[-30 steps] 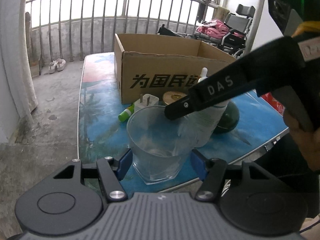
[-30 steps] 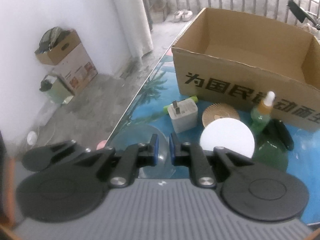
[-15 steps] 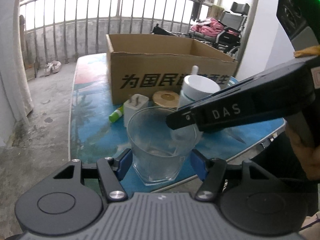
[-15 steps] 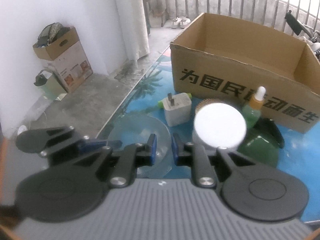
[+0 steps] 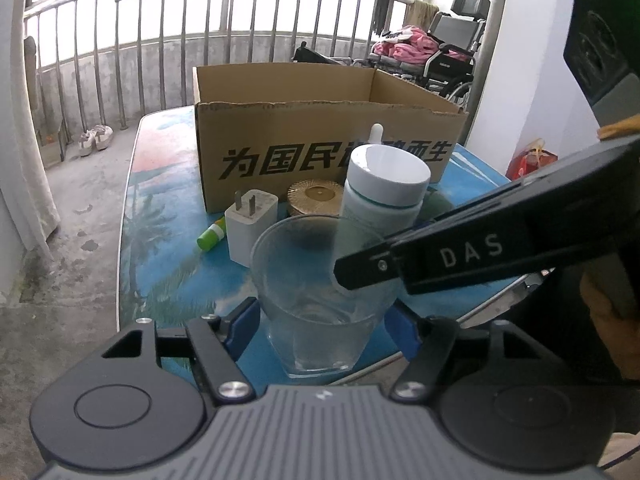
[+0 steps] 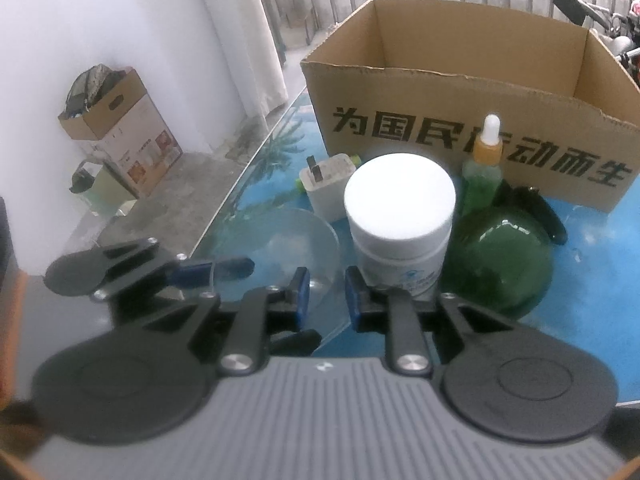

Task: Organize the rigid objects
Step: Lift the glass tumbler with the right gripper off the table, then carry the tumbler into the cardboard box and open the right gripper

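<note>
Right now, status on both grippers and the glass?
Left gripper just opened wider, glass upright between its jaws. Right gripper just opening, empty, over glass rim. White jar crowds glass from behind.

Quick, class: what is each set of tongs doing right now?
Left tongs: around the clear glass, just widening; grip unclear.
Right tongs: slightly open, just opening, holding nothing.

We see a blue surface printed with palm trees, a brown cardboard box with black characters, a clear glass, a white-capped bottle, a dark green bowl and a white plug
</note>
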Demonstrator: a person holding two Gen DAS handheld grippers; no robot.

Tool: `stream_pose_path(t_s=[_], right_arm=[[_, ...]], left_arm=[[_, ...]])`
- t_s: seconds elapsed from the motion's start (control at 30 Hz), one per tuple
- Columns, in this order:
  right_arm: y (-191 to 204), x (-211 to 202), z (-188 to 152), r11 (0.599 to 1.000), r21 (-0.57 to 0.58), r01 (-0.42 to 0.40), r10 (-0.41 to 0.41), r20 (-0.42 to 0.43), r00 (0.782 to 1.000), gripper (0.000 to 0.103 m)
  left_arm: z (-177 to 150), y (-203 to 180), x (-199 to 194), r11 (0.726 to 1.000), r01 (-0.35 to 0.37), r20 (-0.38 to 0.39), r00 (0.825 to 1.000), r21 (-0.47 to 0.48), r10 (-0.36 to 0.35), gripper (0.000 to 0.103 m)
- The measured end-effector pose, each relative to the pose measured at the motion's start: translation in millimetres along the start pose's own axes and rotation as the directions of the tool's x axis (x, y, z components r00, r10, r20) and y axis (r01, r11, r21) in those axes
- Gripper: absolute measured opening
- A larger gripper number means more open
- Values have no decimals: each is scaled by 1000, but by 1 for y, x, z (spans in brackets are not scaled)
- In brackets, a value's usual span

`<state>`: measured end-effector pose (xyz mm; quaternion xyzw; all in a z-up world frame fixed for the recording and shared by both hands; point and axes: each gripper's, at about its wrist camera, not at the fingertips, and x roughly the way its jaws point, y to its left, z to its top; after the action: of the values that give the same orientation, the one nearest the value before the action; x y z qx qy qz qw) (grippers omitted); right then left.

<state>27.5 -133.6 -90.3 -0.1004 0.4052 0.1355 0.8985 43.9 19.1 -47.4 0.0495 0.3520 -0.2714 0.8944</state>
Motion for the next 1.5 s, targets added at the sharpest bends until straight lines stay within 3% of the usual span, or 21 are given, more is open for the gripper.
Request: stream_pose_path(t_s=[0.53,0.93,1.23,1.5], right_arm=[[2,4,-2,1000,-16,2,-1,30,1000,20],[13,-13,-1,998,-45,-40,43,78,996,20],[28,-59,9,990,-127,-66,91,197,976,21],[25,-109,41,980,-183,-77,133,316,939,21]], left_arm=[[-1,-4,1,998,-37,13,999,-42,38,71],[3,-14,-31,994,-107,56,992,-35,109,70],[26,-33,-73,982,-191,154,970,7,188,70],[76,-52,-97,971,-236,250,943,43,219,70]])
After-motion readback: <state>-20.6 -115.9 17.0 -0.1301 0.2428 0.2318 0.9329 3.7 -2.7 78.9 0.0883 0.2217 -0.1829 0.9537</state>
